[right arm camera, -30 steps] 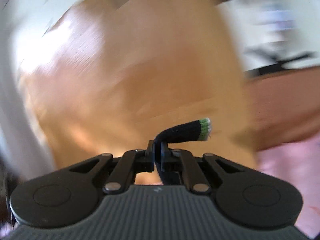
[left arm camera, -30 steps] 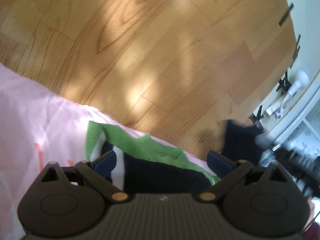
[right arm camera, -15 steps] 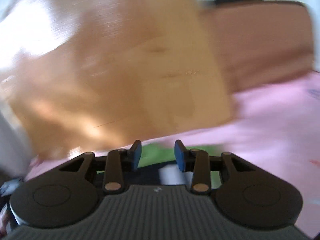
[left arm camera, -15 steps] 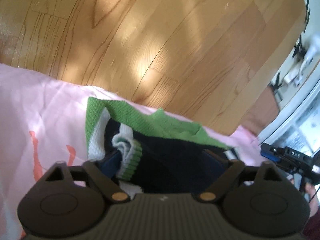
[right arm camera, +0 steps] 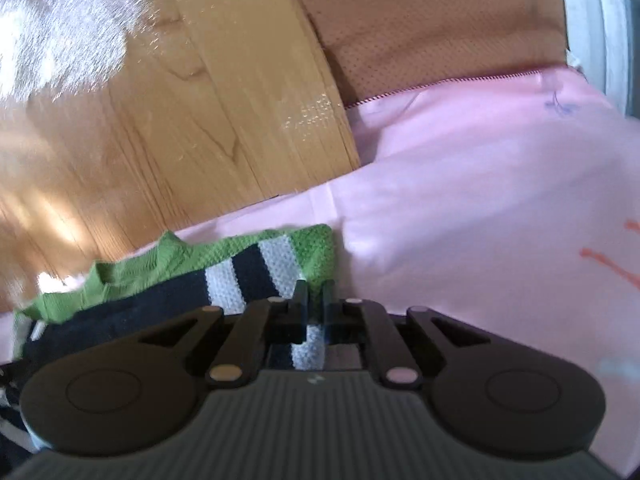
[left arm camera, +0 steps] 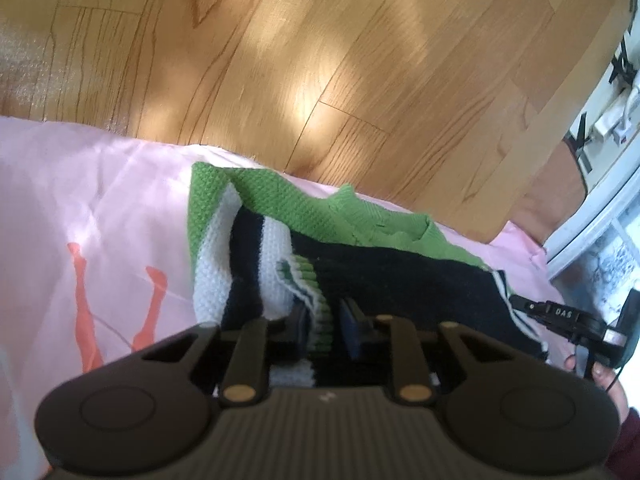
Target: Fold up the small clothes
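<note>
A small knitted sweater (left arm camera: 280, 216), green, white and black, lies folded on a pink sheet (left arm camera: 100, 184) near its edge. My left gripper (left arm camera: 322, 316) has its jaws narrowed around the sleeve's green ribbed cuff (left arm camera: 316, 304), which lies on the black body. In the right wrist view the sweater (right arm camera: 248, 268) lies at the lower left. My right gripper (right arm camera: 314, 300) is nearly shut on the sweater's striped edge, with white knit between the fingers.
The wooden floor (left arm camera: 320, 60) lies beyond the sheet's edge. A brown mat (right arm camera: 440, 20) lies on the floor at the sheet's far corner. White furniture and cables (left arm camera: 608, 120) stand at the right. My other gripper's handle and hand (left arm camera: 580, 320) show at the right.
My right gripper let go of the black sleeve it carried, came down to the sheet and closed on the striped edge. The cuff now lies on the sweater, and my left jaws narrowed around it.
</note>
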